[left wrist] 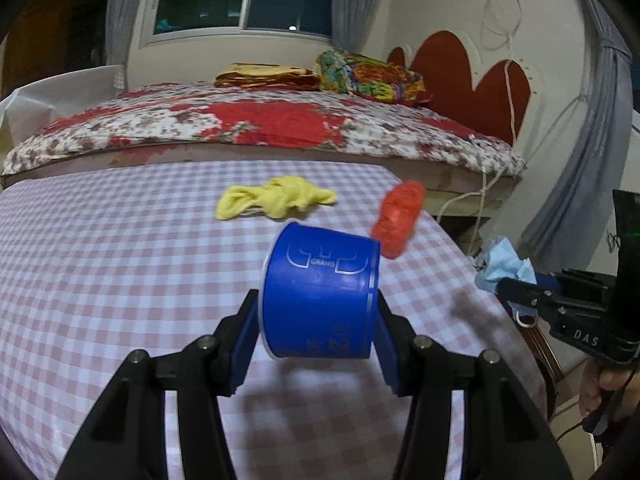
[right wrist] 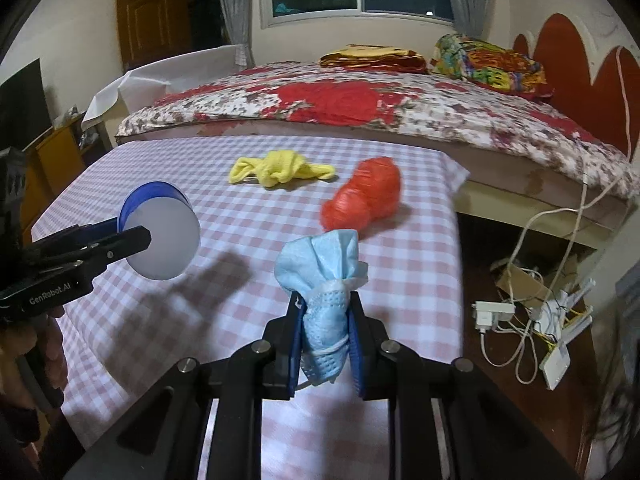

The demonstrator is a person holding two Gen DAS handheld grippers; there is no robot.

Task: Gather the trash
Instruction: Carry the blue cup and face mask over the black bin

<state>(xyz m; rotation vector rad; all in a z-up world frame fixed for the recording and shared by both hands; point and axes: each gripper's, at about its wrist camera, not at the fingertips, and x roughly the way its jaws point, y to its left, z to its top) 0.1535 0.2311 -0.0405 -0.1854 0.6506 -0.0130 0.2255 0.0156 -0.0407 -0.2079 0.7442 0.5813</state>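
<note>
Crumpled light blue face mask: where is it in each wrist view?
Left wrist: crumpled light blue face mask at right edge, clamped in the right gripper.
Right wrist: mask bottom centre, between that gripper's fingers.
Shared landmark: yellow crumpled cloth on the pink checked tablecloth.

Blue cup [left wrist: 320, 292]: in the left wrist view we cannot see its open mouth; its printed lettering reads upside down and only partly.
Orange bag [left wrist: 398, 218]: blurred in the left wrist view; we cannot tell its contents in either view.
Blue face mask [right wrist: 326, 300]: its lower end is hidden between the jaws of the right gripper [right wrist: 326, 344]; in the left wrist view only a crumpled corner shows.
Hand [left wrist: 608, 392]: cut off by the right edge; only fingers show.
Bench [right wrist: 240, 216]: near edge hidden behind the gripper frames in both views.
Floor clutter [right wrist: 532, 320]: cables and white boxes, too small for us to identify.
</note>
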